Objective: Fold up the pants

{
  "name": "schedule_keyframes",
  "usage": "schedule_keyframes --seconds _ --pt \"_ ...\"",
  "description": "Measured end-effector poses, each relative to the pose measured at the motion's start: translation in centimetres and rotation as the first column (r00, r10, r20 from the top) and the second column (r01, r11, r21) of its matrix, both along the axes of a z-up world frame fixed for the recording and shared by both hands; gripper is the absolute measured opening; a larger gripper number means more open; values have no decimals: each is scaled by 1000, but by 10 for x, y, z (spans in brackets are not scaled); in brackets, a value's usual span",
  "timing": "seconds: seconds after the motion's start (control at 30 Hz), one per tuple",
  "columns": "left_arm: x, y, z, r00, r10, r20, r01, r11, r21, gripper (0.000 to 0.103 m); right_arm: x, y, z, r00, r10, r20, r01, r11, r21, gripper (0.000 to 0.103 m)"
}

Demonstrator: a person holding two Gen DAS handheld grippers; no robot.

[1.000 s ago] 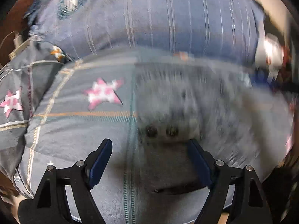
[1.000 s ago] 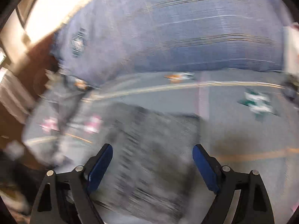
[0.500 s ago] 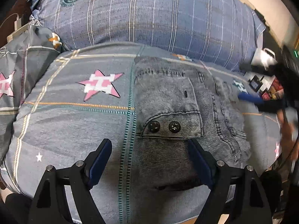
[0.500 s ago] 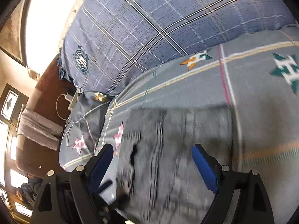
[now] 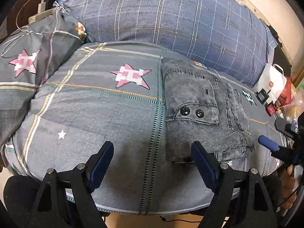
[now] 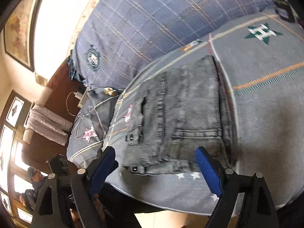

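On the star-print bedspread point(image 5: 95, 114), our view has shifted left since a second ago. The folded pants point(image 5: 199, 114) now lie beside our released left gripper point(image 5: 152, 163) and between the right gripper point(image 6: 157, 165) jaws, untouched.

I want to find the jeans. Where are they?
The folded jeans lie on the grey star bedspread, right of the pink star in the left wrist view, just below the big blue checked pillow.

Folded pants point(image 5: 199, 112) on the bedspread point(image 5: 95, 114), near the front edge. Big pillow point(image 5: 171, 19) right behind them. Smaller pillow point(image 5: 24, 72) off to the left, paper bag point(image 5: 271, 83) far right past the pillow.
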State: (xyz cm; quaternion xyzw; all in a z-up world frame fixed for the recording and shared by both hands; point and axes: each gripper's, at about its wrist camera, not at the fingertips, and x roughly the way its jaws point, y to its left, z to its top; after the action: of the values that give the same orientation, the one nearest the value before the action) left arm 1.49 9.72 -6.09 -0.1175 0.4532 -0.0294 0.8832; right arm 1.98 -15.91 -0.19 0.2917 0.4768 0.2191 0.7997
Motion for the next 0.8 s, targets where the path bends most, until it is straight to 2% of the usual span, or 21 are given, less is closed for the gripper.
schedule_keyframes --seconds 0.17,0.27,0.33,0.4,0.43,0.67,0.8 --pt "-6 7 10 1000 19 24 -19 1000 13 84 20 24 18 997 66 50 -66 998 -5 88" --pt "-9 14 13 999 36 32 -37 999 14 84 34 40 16 994 100 53 -101 995 1 88" --pt "-9 17 13 999 40 27 -40 999 15 84 41 47 0 992 124 23 -124 992 1 88" --pt "-9 20 11 999 43 22 -43 999 17 84 49 51 -35 988 128 -89 -131 991 -26 88" --pt "-8 21 10 999 43 16 -44 999 22 84 49 52 -45 985 130 -114 -134 991 -21 88" --pt "-1 23 2 999 42 -13 -42 999 19 84 35 45 -16 994 111 -5 -112 993 -26 88" --pt "1 24 2 999 36 -15 -36 999 -11 84 27 27 -15 998 68 -5 -68 998 -17 88"
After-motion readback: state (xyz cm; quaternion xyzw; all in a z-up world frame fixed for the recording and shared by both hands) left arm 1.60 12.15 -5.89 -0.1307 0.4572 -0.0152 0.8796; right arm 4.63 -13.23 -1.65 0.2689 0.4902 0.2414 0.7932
